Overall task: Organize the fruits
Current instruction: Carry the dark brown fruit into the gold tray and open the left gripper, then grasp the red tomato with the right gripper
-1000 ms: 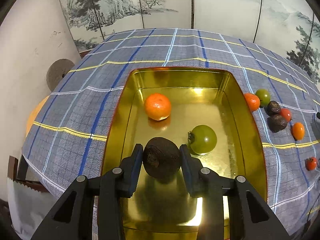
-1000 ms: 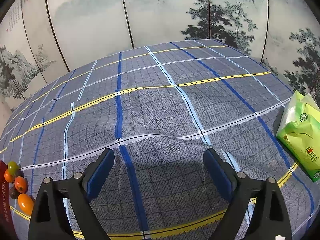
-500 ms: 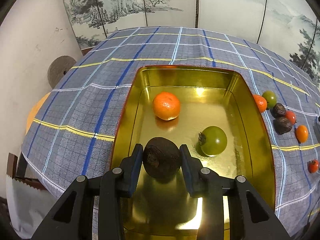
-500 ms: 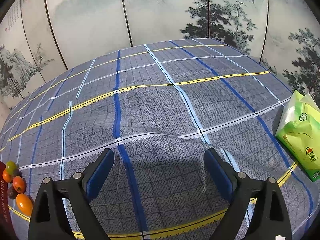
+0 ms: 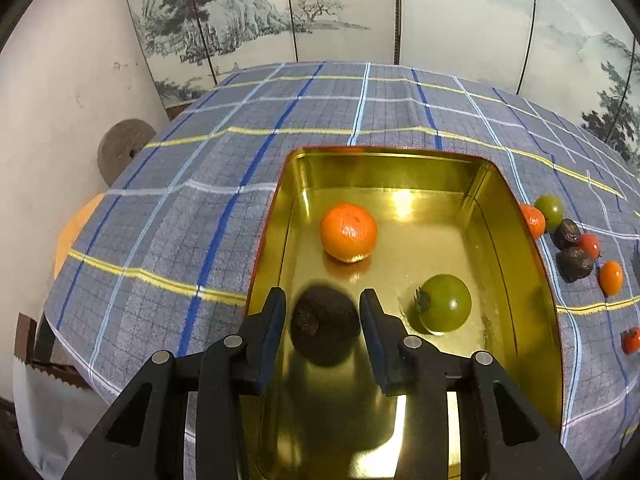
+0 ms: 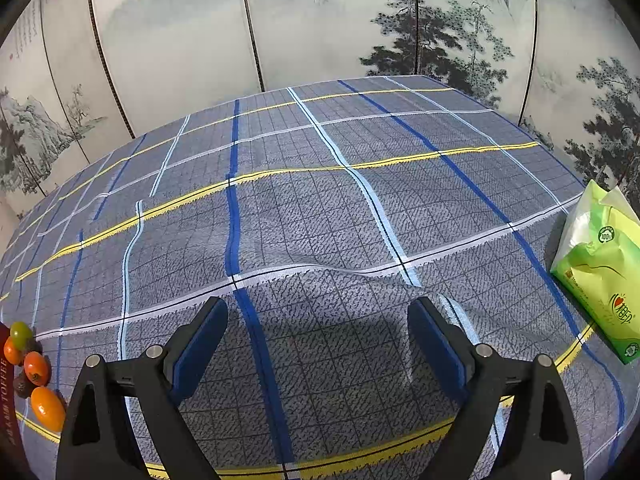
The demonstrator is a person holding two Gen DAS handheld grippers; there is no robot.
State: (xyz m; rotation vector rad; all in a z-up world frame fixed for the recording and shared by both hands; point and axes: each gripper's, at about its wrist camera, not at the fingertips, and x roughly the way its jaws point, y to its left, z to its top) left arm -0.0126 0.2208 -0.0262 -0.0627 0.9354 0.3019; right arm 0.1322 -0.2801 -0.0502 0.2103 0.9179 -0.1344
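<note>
A gold tin tray [image 5: 520, 280] lies on the plaid cloth and holds a mandarin [image 5: 348, 232] and a green tomato [image 5: 444, 308]. My left gripper [image 5: 322, 294] hangs over the tray's near part. Its jaws are opening around a dark wrinkled fruit [image 5: 324, 326], which looks blurred and shows a thin gap to the left pad. Several small fruits [image 5: 576, 264] lie on the cloth right of the tray, also seen as the fruit cluster [image 6: 36, 368] in the right wrist view. My right gripper [image 6: 318, 312] is open over bare cloth, holding nothing.
A green tissue pack [image 6: 600, 264] lies at the right edge of the table. A painted folding screen [image 5: 460, 20] stands behind the table. The cloth [image 6: 320, 200] has a raised wrinkle ahead of the right gripper. The table's left edge drops off beside the tray.
The left jaws have parted slightly and the dark fruit sits a little lower between them. The left view shifted, so the tray appears further right. The right gripper stayed put.
</note>
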